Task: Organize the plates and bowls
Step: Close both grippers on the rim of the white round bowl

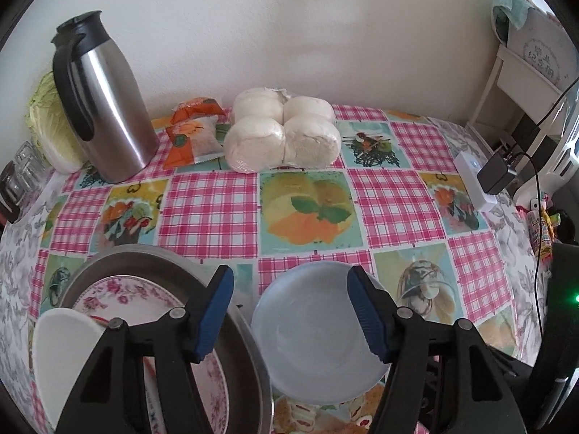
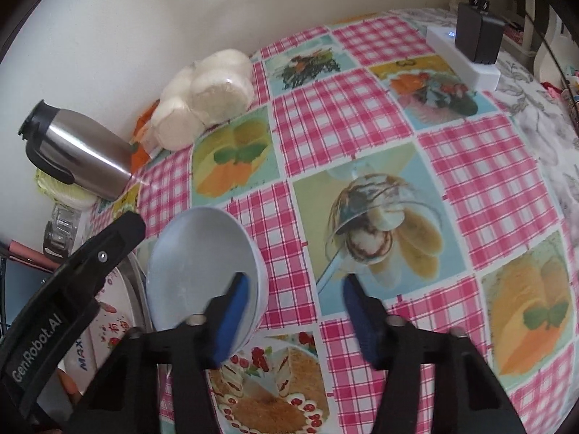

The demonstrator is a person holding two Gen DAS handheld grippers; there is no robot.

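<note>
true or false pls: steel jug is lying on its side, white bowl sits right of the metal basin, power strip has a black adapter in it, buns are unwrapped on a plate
1. The steel jug lies on its side: false, it stands upright.
2. The white bowl sits right of the metal basin: true.
3. A black adapter is plugged into the power strip: true.
4. The buns are unwrapped on a plate: false, they sit in clear wrap directly on the tablecloth.

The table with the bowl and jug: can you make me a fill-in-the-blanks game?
1. The steel jug has a ____ handle.
2. The pale bowl sits to the ____ of the metal basin in the left wrist view.
3. The checks on the tablecloth are white and ____.

Missing words: black; right; pink
</note>
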